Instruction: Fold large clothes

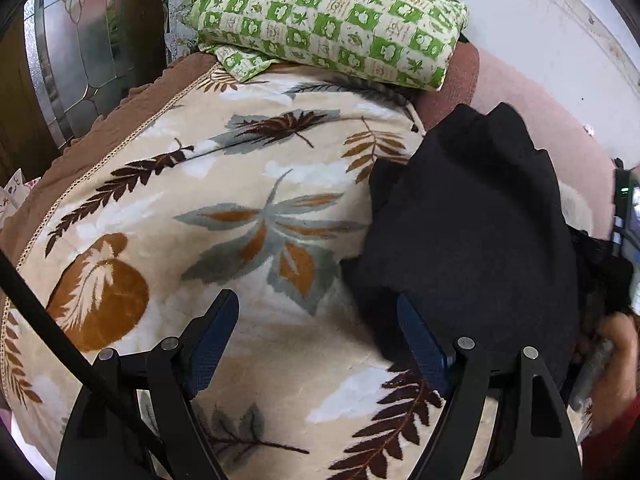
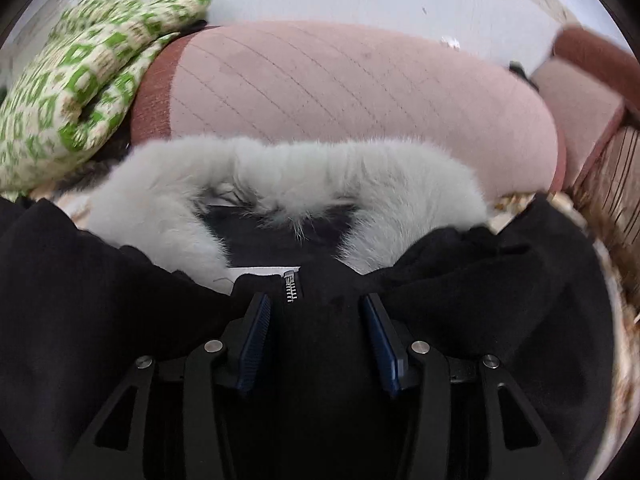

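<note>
**Both grippers at the black coat**

The left gripper [image 1: 318, 332] is spread wide and empty over the leaf blanket [image 1: 200, 216], with the black coat [image 1: 472, 232] at centre right of its frame. The right gripper [image 2: 316, 328] is partly spread around coat fabric below the zipper [image 2: 291, 286]; the fur collar [image 2: 280, 188] lies mid-frame, the green pillow [image 2: 72, 92] upper left.

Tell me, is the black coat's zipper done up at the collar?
Cannot tell: only the zipper top shows below the grey fur collar; black coat fabric hides the rest.
</note>
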`<state>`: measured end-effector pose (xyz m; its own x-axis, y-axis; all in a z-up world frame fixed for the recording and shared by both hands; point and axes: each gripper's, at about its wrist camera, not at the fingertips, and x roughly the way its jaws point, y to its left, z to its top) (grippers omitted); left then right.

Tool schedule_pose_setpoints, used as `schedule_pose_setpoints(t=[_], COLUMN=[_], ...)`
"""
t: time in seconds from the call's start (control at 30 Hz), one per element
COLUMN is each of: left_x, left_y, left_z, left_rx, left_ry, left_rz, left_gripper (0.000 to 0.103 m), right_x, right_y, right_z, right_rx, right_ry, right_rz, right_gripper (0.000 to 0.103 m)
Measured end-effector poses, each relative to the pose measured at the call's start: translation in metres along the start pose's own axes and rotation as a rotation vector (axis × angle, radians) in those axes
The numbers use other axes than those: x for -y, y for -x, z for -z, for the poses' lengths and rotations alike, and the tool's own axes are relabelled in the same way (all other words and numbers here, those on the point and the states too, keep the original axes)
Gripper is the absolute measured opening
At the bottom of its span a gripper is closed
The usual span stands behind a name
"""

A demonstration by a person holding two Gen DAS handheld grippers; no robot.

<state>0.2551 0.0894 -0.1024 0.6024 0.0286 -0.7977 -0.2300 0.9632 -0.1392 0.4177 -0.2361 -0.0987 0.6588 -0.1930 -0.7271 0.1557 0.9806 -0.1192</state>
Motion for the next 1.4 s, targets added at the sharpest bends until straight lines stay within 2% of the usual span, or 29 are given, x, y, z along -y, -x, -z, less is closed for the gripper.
schedule_pose_setpoints(t=[0.1,0.2,0.23,0.33,0.43,0.5,0.57,0.67,0.73,0.83,0.93,0.97,1.03,1.17,1.27,1.33,1.4], left_x=[0.008,0.024,0.031,0.062,0.097,0.11,0.121,0.126,0.126,0.121,0.096,0.085,0.072,0.076,0.064,0.049,0.034], left_y=[0.008,0.02,0.022,0.019,-0.001,-0.021,-0.051,-0.104,-0.122,-0.14,-0.169,-0.179,-0.186,-0.174,-0.146,-0.118,-0.088], left_z=[-0.007,-0.018,-0.021,-0.035,-0.053,-0.064,-0.082,-0.101,-0.103,-0.104,-0.109,-0.11,-0.11,-0.107,-0.111,-0.113,-0.112], left_rx=[0.005,0.053,0.068,0.087,0.119,0.135,0.101,-0.027,-0.056,-0.064,-0.144,-0.186,-0.222,-0.2,-0.208,-0.185,-0.148], left_ry=[-0.016,-0.058,-0.077,-0.155,-0.256,-0.294,-0.309,-0.289,-0.282,-0.245,-0.112,-0.038,0.038,0.014,0.063,0.109,0.122], left_rz=[0.035,0.072,0.071,0.086,0.116,0.065,0.005,-0.051,-0.079,-0.075,0.017,0.075,0.142,0.138,0.13,0.134,0.138], left_gripper=[0.08,0.08,0.08,0.08,0.08,0.08,0.081,0.081,0.081,0.089,0.101,0.102,0.103,0.103,0.099,0.099,0.099], right_x=[0.006,0.02,0.026,0.051,0.086,0.105,0.116,0.134,0.144,0.159,0.17,0.173,0.172,0.165,0.163,0.163,0.17], right_y=[0.049,0.085,0.089,0.086,0.071,0.058,0.044,0.008,-0.008,-0.029,-0.048,-0.054,-0.062,-0.062,-0.055,-0.041,-0.006], right_z=[-0.001,0.0,0.002,0.007,0.012,0.015,0.016,0.017,0.02,0.02,0.019,0.02,0.02,0.021,0.018,0.011,0.009], right_rx=[0.106,0.145,0.149,0.144,0.117,0.101,0.083,0.014,-0.008,-0.037,-0.07,-0.079,-0.082,-0.052,-0.069,-0.09,-0.033], right_ry=[0.028,0.039,0.046,0.029,-0.024,-0.031,-0.024,-0.069,-0.118,-0.212,-0.291,-0.316,-0.338,-0.319,-0.3,-0.282,-0.313], right_rz=[-0.045,-0.139,-0.142,-0.122,-0.114,-0.091,-0.046,-0.08,-0.101,-0.168,-0.245,-0.266,-0.276,-0.238,-0.209,-0.165,-0.172], right_gripper=[0.052,0.052,0.052,0.052,0.052,0.052,0.052,0.07,0.076,0.082,0.085,0.086,0.088,0.09,0.091,0.091,0.091])
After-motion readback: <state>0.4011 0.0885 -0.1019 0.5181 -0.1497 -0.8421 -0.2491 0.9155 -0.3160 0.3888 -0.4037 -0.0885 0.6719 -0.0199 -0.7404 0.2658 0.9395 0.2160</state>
